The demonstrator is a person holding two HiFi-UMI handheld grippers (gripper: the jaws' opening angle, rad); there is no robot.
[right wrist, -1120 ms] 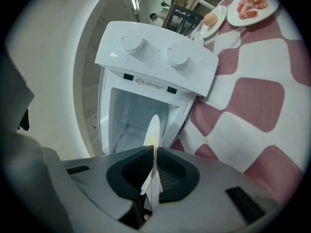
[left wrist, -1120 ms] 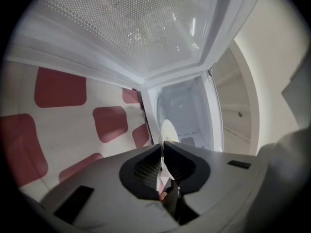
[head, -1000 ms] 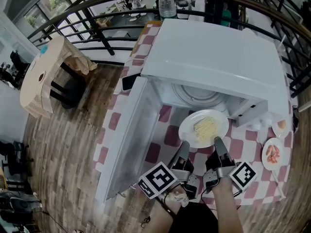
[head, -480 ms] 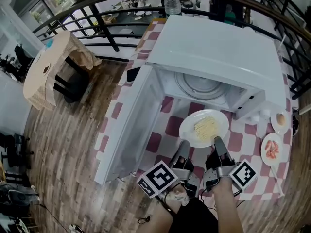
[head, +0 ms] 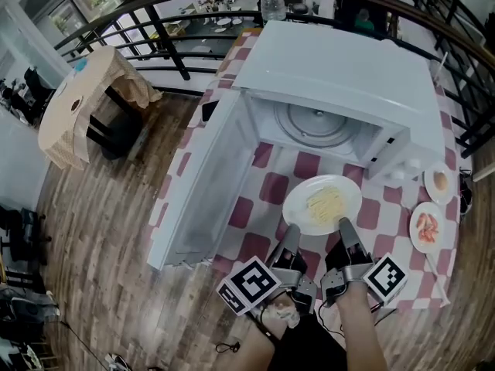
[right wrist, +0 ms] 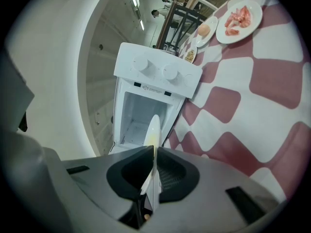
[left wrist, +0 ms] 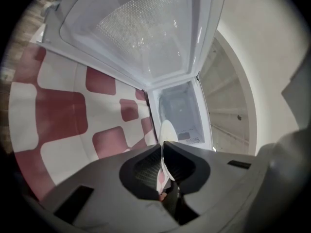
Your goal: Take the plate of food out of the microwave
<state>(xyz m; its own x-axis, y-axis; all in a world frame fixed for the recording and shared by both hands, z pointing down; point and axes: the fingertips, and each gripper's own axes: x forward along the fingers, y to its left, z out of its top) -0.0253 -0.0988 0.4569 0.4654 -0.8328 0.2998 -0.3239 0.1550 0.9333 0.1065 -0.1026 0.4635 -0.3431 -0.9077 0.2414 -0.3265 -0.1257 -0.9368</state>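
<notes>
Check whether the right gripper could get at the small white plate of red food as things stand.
Probably not yet: the right gripper is shut on the round white plate of yellow noodles, as is the left gripper. The chequered cloth toward the small plate of red food looks unobstructed.

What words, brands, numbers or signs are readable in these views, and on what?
No text is readable in any view.
White microwave: small dark print under its two knobs, too small to read.
Clear plastic water bottle: label blurred.
Left hand-held gripper and right hand-held gripper, gripping the white round plate: black-and-white square markers, no letters.
</notes>
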